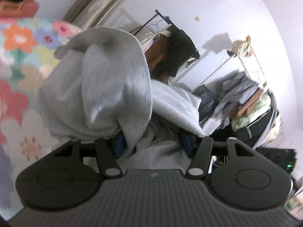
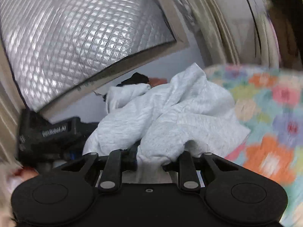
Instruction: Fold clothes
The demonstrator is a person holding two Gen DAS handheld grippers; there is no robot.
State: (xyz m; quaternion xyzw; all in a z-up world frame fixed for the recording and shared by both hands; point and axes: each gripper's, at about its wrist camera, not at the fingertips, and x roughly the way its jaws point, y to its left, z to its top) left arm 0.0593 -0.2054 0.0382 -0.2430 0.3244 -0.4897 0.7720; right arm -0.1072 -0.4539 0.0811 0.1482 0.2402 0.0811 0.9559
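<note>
The left tool (image 1: 151, 143) has a bunch of grey cloth (image 1: 98, 87) between its blue pads (image 1: 119, 145). Its jaws stand about half apart, and the thick cloth fills the gap, so it is gripping the cloth. The cloth hangs up in a big lump in front of the tool, above the flower blanket (image 1: 17, 43). Part of it folds over itself, but not neatly. Behind it are a clothes rack (image 1: 170, 43) with dark things on it and a messy pile (image 1: 246, 102) by the wall.

The right tool (image 2: 151, 158) is pinching the same kind of pale grey cloth (image 2: 170, 113). Its jaws are closer together, and a fold of cloth is squeezed between them. The cloth bunches up in wrinkles in front of it. Next to it on the right is the flower blanket (image 2: 269, 109). On the left is a black device (image 2: 53, 132), and above that a shiny silver panel (image 2: 75, 34).

Both views are blurry, so the hands look to be on the move.

I think the folding has only just begun. The cloth is picked up in both tools, but it is crumpled, not flat. I cannot tell what kind of clothing it is. It has to be spread out on the blanket, smoothed, and folded over. The other clothes in the pile look unfolded too.
</note>
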